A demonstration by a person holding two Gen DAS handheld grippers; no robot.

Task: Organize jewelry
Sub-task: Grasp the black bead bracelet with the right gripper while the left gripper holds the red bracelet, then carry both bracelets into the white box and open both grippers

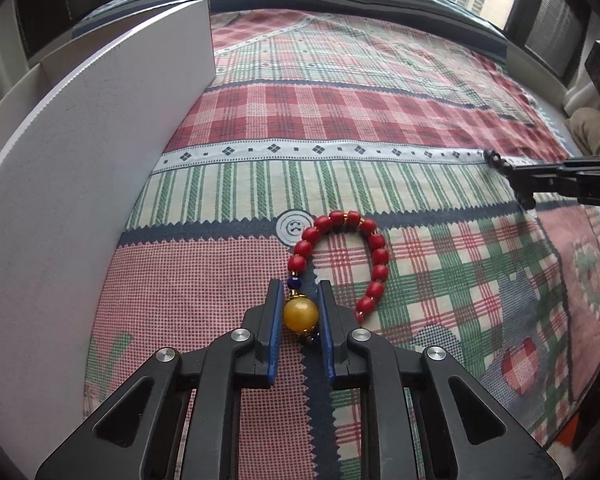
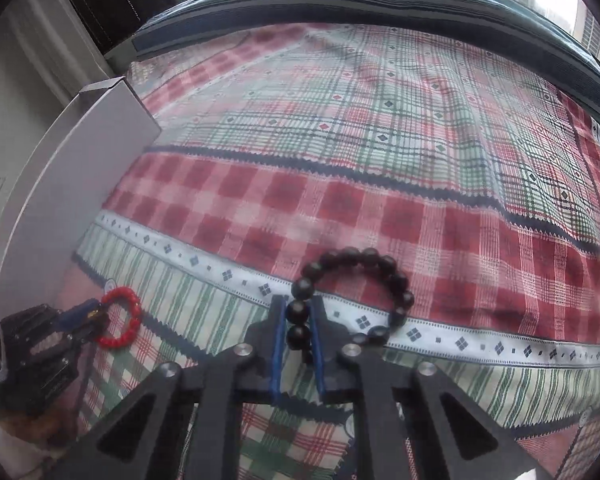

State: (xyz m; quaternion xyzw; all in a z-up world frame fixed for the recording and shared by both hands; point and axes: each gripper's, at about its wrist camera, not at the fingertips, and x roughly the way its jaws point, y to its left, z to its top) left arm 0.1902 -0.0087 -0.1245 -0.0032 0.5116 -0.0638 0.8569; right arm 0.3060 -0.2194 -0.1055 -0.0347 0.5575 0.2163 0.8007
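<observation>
Red round beads form a bracelet [image 1: 340, 256] on the checked woven bedspread [image 1: 380, 120]; the left gripper [image 1: 300, 312] pinches its smooth yellow bead [image 1: 301, 315]. The right gripper [image 2: 298, 328] pinches a dark glossy bead bracelet [image 2: 356, 292]. A white cardboard box [image 1: 80, 152] stands left.

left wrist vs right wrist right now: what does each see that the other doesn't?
Left wrist only: the yellow bead pinched between the left gripper jaws, and the small blue bead above it.

Right wrist only: the full dark bracelet, with the right gripper jaws shut on two of its beads.

Both: the red bracelet, the white box on the left, the plaid bedspread, and each other's gripper at the frame edge.
</observation>
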